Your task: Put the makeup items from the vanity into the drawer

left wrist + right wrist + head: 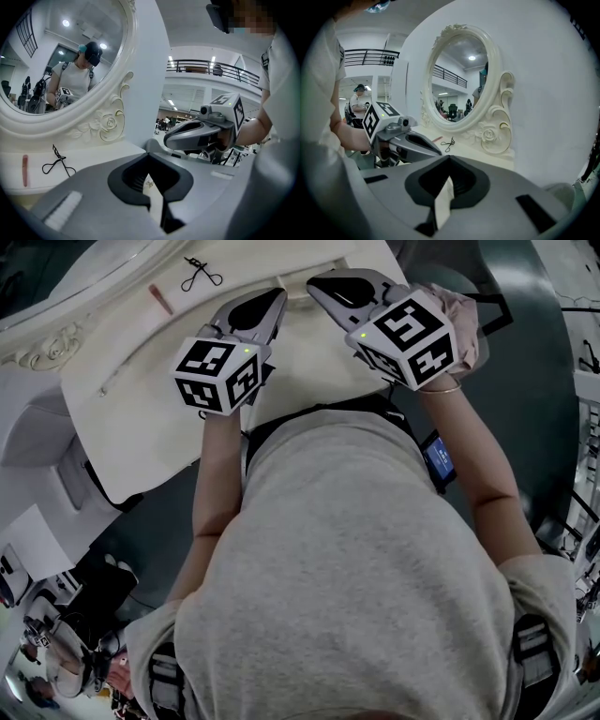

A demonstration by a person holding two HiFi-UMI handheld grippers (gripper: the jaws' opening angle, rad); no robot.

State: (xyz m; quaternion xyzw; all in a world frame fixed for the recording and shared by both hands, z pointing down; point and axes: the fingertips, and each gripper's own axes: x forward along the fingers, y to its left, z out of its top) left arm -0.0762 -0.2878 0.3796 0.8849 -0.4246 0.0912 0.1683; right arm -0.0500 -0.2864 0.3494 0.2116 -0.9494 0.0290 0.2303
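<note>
On the cream vanity top [141,418] lie a black eyelash curler [202,276] and a thin pink stick [160,299], both near the mirror's base. My left gripper [277,296] and right gripper [313,283] hover side by side over the vanity's near part, well short of both items. In the left gripper view the curler [57,161] and the stick [25,169] lie to the left of the shut, empty left gripper [149,153]. The right gripper [449,157] is also shut and empty, with the curler [449,143] beyond it.
An oval mirror [61,61] in a carved cream frame with a rose [110,123] stands at the back of the vanity. A white wall [553,93] rises behind it. Dark floor [534,399] lies to the right of the vanity.
</note>
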